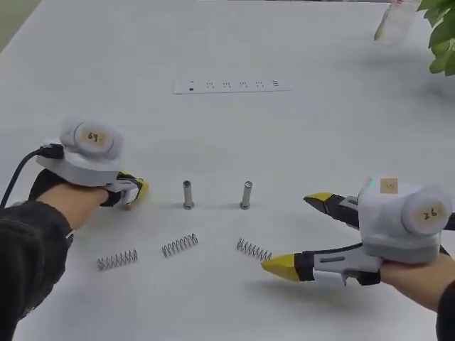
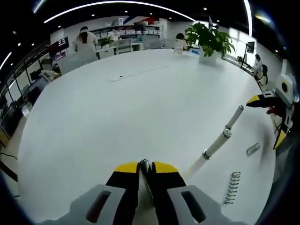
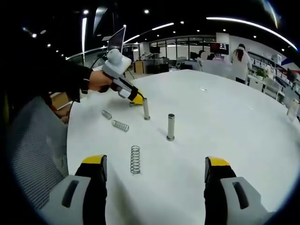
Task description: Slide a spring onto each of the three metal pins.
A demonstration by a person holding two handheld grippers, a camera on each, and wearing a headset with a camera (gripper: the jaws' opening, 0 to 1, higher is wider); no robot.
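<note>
Pin (image 2: 144, 164) in low left gripper (image 1: 137, 190)

White table (image 1: 284, 42), silver pins (image 1: 188, 195), silver springs (image 1: 180, 245), yellow-tipped black jaws

I am in a big open-plan office: my long white table (image 1: 298, 142) carries a power strip (image 1: 231, 86) and a potted plant (image 2: 209, 40), and beyond it I see rows of desks (image 2: 122, 45), a monitor (image 3: 117, 40), people (image 2: 85, 37) standing about, and strip lights (image 3: 243, 21) on a dark ceiling (image 3: 178, 16)
</note>
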